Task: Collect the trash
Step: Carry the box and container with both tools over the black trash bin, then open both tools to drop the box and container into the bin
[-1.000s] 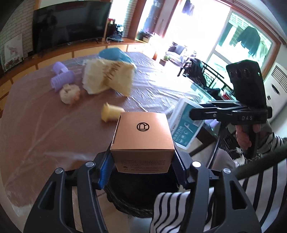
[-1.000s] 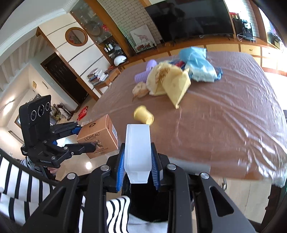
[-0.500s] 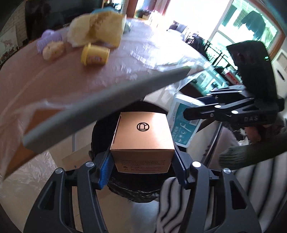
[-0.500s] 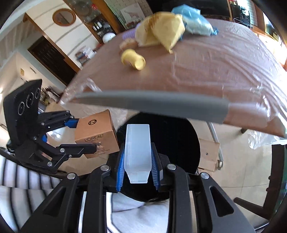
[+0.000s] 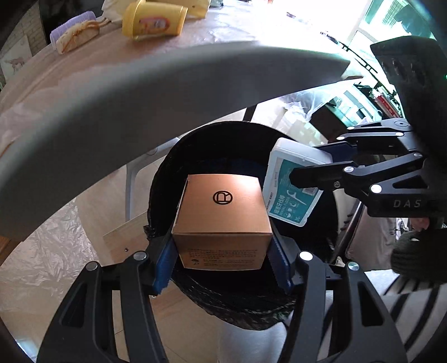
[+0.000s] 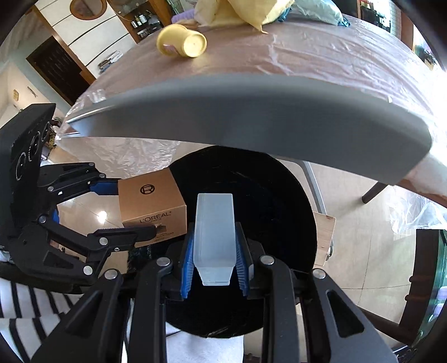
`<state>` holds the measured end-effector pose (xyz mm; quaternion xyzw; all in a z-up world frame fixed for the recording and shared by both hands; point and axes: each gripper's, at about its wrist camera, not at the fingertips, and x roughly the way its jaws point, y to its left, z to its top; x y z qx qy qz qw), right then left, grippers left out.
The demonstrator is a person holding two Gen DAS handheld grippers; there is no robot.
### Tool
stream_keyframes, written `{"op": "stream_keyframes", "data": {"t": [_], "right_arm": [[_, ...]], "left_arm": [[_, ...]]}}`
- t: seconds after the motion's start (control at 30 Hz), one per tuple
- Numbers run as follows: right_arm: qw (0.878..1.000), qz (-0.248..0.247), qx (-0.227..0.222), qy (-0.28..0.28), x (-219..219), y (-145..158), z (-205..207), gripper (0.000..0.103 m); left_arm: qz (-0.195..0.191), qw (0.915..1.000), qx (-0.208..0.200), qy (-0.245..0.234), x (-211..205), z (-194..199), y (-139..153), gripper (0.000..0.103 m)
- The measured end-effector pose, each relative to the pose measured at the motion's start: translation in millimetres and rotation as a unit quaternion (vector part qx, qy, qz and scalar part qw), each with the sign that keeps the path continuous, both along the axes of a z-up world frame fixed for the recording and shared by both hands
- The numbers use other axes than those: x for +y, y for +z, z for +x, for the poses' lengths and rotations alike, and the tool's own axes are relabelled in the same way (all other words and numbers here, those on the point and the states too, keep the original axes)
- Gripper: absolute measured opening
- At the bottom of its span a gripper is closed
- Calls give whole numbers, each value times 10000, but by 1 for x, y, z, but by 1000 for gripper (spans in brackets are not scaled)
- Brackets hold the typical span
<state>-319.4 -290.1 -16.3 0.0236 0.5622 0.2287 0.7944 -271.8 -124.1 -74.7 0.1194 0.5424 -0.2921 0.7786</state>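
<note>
Left tool point(image 5: 223, 257) clamped on the box point(image 5: 223, 220), blue pads point(image 5: 163, 265) pressing both side walls, logo face up. Box hanging right over the open mouth of the bin point(image 5: 164, 178), black liner dark below it. Seen from the right wrist, same box point(image 6: 151, 203) at the bin's left rim, brand name readable on its side, left tool point(image 6: 123, 209) gripping it from the left.

Right tool point(image 6: 213, 268) squeezed tight on the case point(image 6: 213, 237), a pale translucent plastic thing standing up between the pads point(image 6: 187, 265). Below it, nothing but bin point(image 6: 279, 195), black inside. From the left wrist, the case point(image 5: 290, 181) shows a teal label, pinched by the right tool point(image 5: 310, 170) over the bin's right half, just beside the box, not clearly touching.

Grey worktop point(image 5: 167, 92) edge arching across the top of both views, bin partly tucked under it. Plastic sheet over the worktop point(image 6: 307, 67). Up there, a yellow cup point(image 5: 153, 19) lying on its side, a purple brush point(image 5: 75, 30) left of it; from the right wrist, cup point(image 6: 181, 42) with its mouth turned toward the camera, a yellowish bag point(image 6: 237, 11) behind it.

Striped sleeve point(image 6: 25, 301) lower left, gloved hand point(image 5: 416, 251) under the right tool's handle.
</note>
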Motion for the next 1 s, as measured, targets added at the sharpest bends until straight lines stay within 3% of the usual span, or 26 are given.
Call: {"op": "stream_keyframes", "data": {"t": [0.83,0.9,1.0], "right_arm": [[9990,-384,214,-26,12,-26,14,27],[9991,-378,186,-58,14,-25,15,51],[9992,-324,177,-141,8,-22,15,56]], "left_arm": [[399,9989,-28,-240,-19,11,-18,61],[452,9987,-76,-213,-19,11,-18,73],[450,9987,-117,-184,-18,10,-16,76]]}}
